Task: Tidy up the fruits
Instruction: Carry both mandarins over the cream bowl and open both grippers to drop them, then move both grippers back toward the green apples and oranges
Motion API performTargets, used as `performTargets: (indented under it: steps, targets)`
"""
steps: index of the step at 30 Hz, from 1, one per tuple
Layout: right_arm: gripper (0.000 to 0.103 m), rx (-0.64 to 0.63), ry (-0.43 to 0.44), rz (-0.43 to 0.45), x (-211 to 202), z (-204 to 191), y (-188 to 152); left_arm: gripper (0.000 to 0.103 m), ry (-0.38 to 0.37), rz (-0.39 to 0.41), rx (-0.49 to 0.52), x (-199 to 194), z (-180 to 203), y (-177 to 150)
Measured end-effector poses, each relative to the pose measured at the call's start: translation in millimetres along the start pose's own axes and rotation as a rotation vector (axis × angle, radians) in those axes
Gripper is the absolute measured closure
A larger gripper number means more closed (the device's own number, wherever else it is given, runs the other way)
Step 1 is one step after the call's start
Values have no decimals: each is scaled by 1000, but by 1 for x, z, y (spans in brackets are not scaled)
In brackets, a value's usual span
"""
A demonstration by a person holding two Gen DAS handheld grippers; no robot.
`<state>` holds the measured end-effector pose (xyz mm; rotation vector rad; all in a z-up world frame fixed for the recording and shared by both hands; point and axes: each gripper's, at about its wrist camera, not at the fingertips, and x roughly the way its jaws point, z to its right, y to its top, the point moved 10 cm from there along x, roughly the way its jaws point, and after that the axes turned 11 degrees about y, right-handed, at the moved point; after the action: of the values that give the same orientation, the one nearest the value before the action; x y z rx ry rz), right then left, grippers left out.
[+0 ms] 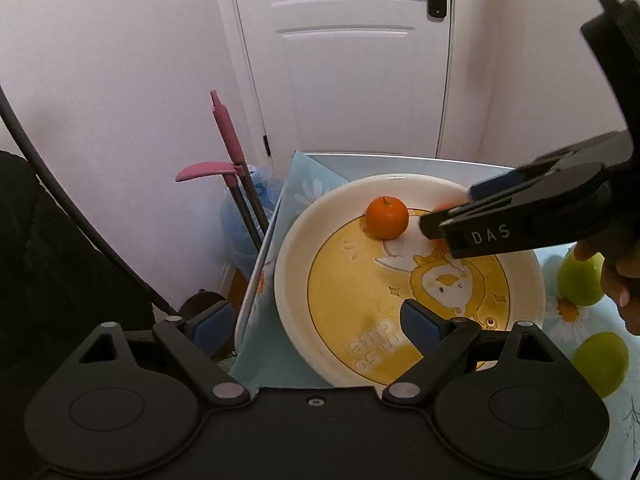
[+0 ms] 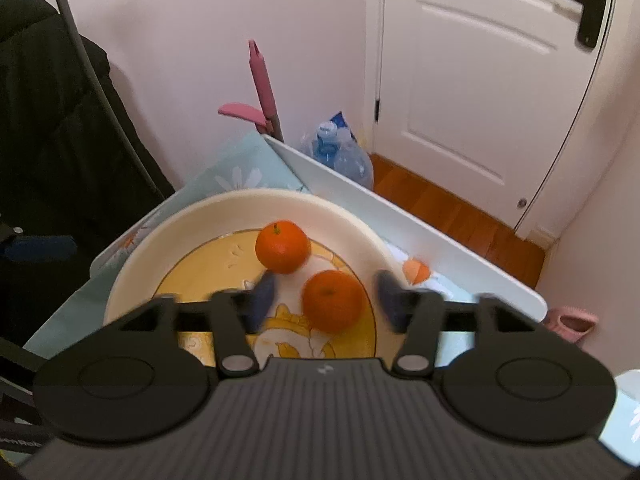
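A cream plate (image 1: 296, 240) (image 2: 168, 232) with a yellow duck picture lies on a pale blue floral cloth. One orange (image 1: 387, 217) (image 2: 283, 246) rests on its far side. A second orange (image 2: 333, 301) lies on the plate between my right gripper's fingers, with a gap on each side. My right gripper (image 2: 326, 298) is open; it shows from the side in the left wrist view (image 1: 444, 224), hiding most of that orange. My left gripper (image 1: 316, 326) is open and empty, its right finger (image 1: 420, 328) over the plate's near rim. Two green fruits (image 1: 580, 280) (image 1: 600, 364) lie right of the plate.
The white table edge (image 2: 400, 216) runs behind the plate. A pink-handled mop (image 1: 228, 136), a bag of water bottles (image 2: 340, 152) and a white door (image 1: 348, 60) stand beyond. A dark coat (image 2: 48, 120) hangs at left. A hand (image 1: 624, 280) grips the right tool.
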<state>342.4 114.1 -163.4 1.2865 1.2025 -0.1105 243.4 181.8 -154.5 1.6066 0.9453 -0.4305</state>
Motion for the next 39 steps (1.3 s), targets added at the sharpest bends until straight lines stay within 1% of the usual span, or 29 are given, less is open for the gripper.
performTargets:
  steps: [1,2,4,6,13,16,22,27,30,33,39]
  targets:
    - [2,-3,-11,14,-3,0,2,7,8,0,4,0,0,0]
    - [0,-4,-15,30,-8,0,3,7,15,3,9,-2,-1,2]
    - [0,5,-7,42,-14,-1,4,6,28,19,21,-4,-2,3]
    - [0,15,-18,40,-21,-1,2,6,26,28,32,-7,-2,4]
    - [0,52,-63,62,-54,-8,-3,6,-14,57,30,-26,-1,9]
    - [0,74,-81,75,-70,-12,-5,6,-44,72,27,-37,-1,12]
    - [0,119,-141,106,-107,-19,-14,6,-53,142,65,-62,-1,20]
    - [0,200,-186,138,-139,-22,-25,6,-69,182,106,-79,2,21]
    - [0,242,-206,158,-159,-23,-32,6,-98,189,102,-86,5,21]
    - [0,259,-231,168,-181,-22,-45,6,-119,200,106,-95,9,19]
    - [0,292,-269,190,-226,-5,-82,6,-134,215,104,-120,25,9]
